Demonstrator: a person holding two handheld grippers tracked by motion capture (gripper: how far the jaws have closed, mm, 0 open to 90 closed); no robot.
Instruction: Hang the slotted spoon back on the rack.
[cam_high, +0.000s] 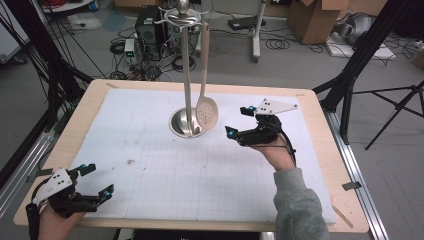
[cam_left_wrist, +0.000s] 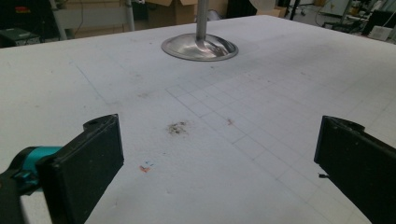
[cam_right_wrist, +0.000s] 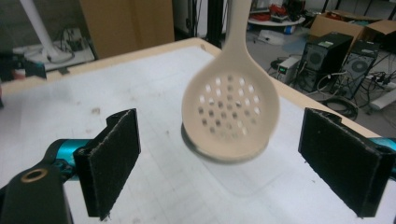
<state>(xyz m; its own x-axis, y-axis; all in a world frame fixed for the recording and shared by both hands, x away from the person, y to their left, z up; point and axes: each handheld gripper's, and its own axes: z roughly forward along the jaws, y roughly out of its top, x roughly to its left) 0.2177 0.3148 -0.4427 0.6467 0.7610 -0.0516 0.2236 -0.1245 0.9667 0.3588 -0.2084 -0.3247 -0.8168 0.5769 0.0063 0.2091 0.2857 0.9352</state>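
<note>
Nearest to us, our left gripper (cam_high: 87, 186) rests at the near left corner of the counter (cam_high: 75, 135), jaws spread wide with nothing between them. In the left gripper view they frame bare white matting (cam_left_wrist: 261, 116) and, farther off, the round steel base of the stand (cam_left_wrist: 200, 46).

Farther in, our right gripper (cam_high: 239, 122) hangs just right of the slotted spoon (cam_high: 206, 111), jaws spread wide and pointed at it. In the right gripper view the perforated bowl of the spoon sits between the two pads but ahead of them, apart from both.

Farthest back, the spoon hangs by its long handle from a hook at the top of the stand (cam_high: 186, 75), its bowl low, just above the base and clear of the pole.

We judge that we are in the approach, either reaching to take the spoon or just after hanging it. If taking it, the next move calls for advancing until the bowl or lower handle lies between the pads, closing gently, then lifting to unhook without tipping the stand.
</note>
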